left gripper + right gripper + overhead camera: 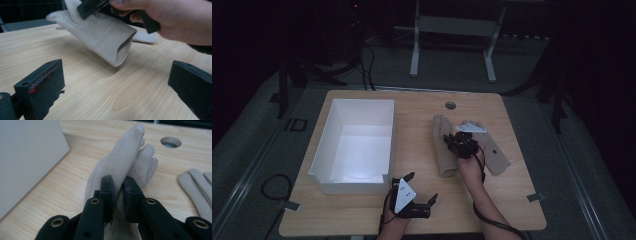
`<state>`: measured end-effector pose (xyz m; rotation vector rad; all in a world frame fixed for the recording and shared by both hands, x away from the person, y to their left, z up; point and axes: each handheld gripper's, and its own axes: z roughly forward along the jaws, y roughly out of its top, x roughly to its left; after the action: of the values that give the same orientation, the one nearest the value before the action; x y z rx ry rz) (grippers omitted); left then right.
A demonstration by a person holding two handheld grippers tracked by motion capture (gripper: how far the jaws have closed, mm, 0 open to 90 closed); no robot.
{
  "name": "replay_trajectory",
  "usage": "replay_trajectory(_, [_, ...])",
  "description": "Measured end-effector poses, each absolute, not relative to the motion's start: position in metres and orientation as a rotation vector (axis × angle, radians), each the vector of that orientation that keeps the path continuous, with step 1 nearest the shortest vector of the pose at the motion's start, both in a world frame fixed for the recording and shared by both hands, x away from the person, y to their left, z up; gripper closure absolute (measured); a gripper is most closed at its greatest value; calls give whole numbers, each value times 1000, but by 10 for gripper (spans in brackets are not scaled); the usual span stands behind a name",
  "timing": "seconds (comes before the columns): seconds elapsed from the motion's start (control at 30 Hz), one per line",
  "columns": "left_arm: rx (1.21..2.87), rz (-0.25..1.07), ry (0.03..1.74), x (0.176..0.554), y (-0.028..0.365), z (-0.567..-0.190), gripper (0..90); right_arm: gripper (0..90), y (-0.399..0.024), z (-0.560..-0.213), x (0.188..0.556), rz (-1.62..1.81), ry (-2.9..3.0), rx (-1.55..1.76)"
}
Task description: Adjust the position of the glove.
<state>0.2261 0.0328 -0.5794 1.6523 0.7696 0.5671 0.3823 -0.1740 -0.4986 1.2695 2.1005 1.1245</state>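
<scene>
Item count, per kind:

- Gloves: two. One beige glove (443, 145) is pinched in the grasping fingers of the right gripper (460, 142); the second glove (496, 157) lies flat on the desk (422, 200) just beside it.
- Boxes: one white open box (354, 145).
- Grippers: two, the right gripper and the left gripper (422, 187), each with two black fingers.
- Desks: one, with one round hole (450, 105) in its top.

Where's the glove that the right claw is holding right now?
In the high view the held glove is right of centre on the table, pinched by the right claw, with the second glove to its right and the white box to its left.
</scene>
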Motion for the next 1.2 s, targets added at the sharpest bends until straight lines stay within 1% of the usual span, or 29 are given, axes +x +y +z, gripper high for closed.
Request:
replay_trajectory(0.1, [1652,567,772,226,33,-579,10,795,-180,-492,369,1171,2062,1297])
replay_trajectory(0.23, [1653,567,773,226,33,-579,10,795,-185,-492,357,1191,2009,1348])
replay_trajectory(0.27, [1652,567,773,226,32,-579,10,795,-188,-498,349,1180,1978,1403])
replay_trajectory(0.33, [1654,569,772,226,32,-579,9,794,-188,-501,345,1159,1964,1421])
replay_trajectory(0.37, [1653,569,771,226,32,-579,10,794,-188,-509,341,1125,1979,1436])
replay_trajectory(0.5, [1655,565,771,226,33,-579,10,790,-189,-529,341,1077,2022,1473])
replay_trajectory(0.53, [1655,565,771,226,33,-579,10,790,-189,-529,341,1077,2022,1473])
replay_trajectory(0.63, [1654,563,772,226,33,-579,9,764,-189,-543,342,1052,2032,1521])
replay_trajectory(0.73, [1653,560,772,227,33,-579,10,684,-187,-550,343,1026,2039,1523])
replay_trajectory(0.77, [1653,560,772,227,33,-579,9,684,-187,-550,343,1026,2039,1523])
replay_trajectory(0.8, [1650,559,771,226,33,-579,9,643,-187,-556,344,999,2050,1513])
replay_trajectory(0.93, [1651,558,768,226,33,-579,9,634,-190,-562,346,990,2060,1528])
replay_trajectory(1.0, [1652,559,768,226,33,-579,9,614,-191,-563,346,1000,2069,1516])
replay_trajectory(1.2, [1653,558,769,227,33,-579,10,579,-194,-555,346,990,2094,1434])
